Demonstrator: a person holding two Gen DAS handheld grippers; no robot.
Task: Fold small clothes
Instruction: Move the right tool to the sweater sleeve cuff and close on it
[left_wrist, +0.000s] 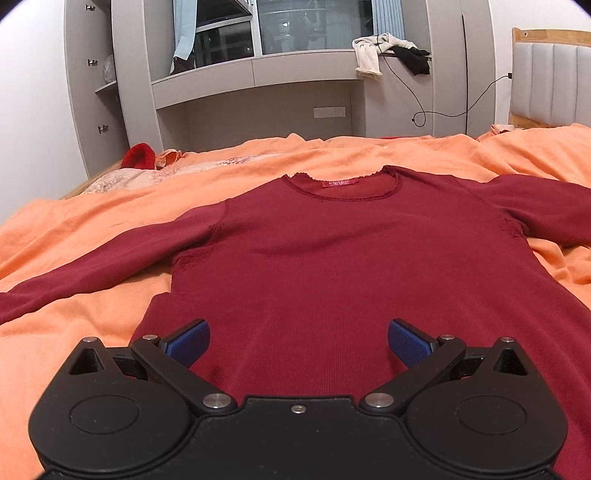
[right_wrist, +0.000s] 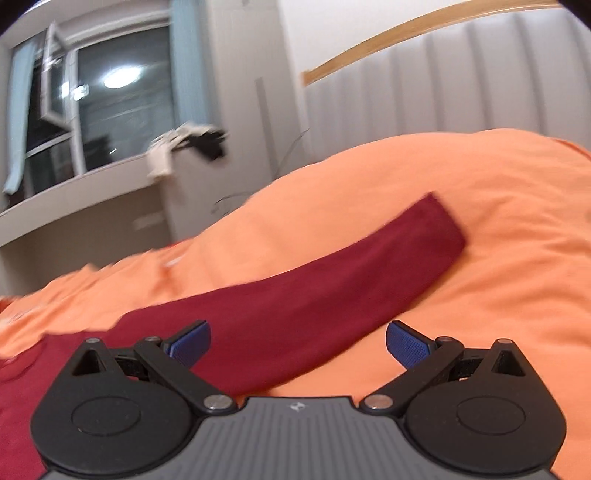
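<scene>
A dark red long-sleeved top (left_wrist: 332, 251) lies flat, front up, on the orange bedsheet (left_wrist: 92, 229), collar away from me, both sleeves spread out sideways. My left gripper (left_wrist: 298, 343) is open and empty, over the top's lower body near the hem. In the blurred right wrist view the top's right sleeve (right_wrist: 332, 288) stretches up and right across the sheet (right_wrist: 498, 240), its cuff at the far end. My right gripper (right_wrist: 298, 341) is open and empty, just above the sleeve where it meets the body.
A grey window ledge (left_wrist: 258, 70) with loose white and black clothes (left_wrist: 388, 51) and a trailing cable lies beyond the bed. A grey padded headboard (right_wrist: 443, 81) with a wooden rim stands at the right. A red item (left_wrist: 138, 155) lies at the bed's far left edge.
</scene>
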